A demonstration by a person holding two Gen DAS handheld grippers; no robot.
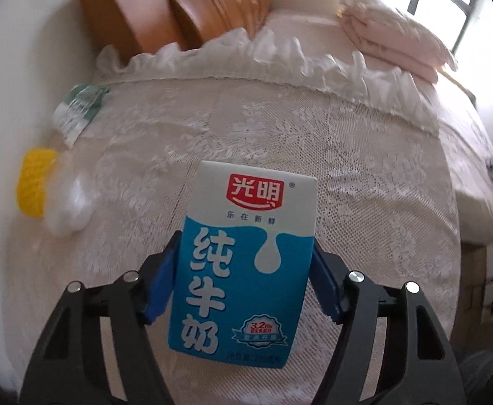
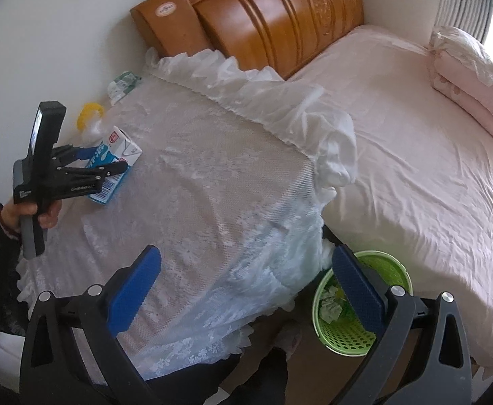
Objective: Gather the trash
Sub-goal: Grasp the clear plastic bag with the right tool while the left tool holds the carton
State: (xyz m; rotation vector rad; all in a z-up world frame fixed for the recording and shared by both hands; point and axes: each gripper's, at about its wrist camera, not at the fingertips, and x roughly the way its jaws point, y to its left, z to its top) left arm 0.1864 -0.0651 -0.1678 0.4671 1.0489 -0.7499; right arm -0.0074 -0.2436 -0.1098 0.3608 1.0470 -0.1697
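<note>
Blue pads of the left gripper (image 1: 244, 280) press both sides of a blue-and-white milk carton (image 1: 243, 263), clamped between them over the lace cover (image 1: 364, 175) — ahead and to its left lie a yellow-capped plastic piece (image 1: 49, 192) and a green wrapper (image 1: 77, 111). The right gripper (image 2: 243, 287) hangs with its jaws spread wide, nothing between them; just beyond its right finger sits the green basket (image 2: 357, 330) — crumpled paper inside.

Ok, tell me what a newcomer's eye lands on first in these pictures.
First the blue and white milk carton, clamped between the left gripper fingers above the lace-covered table. Next the green basket on the floor between table and bed, with crumpled paper inside, just behind the open right gripper. More litter sits at the table's wall edge: a yellow foam net and a green wrapper.
</note>
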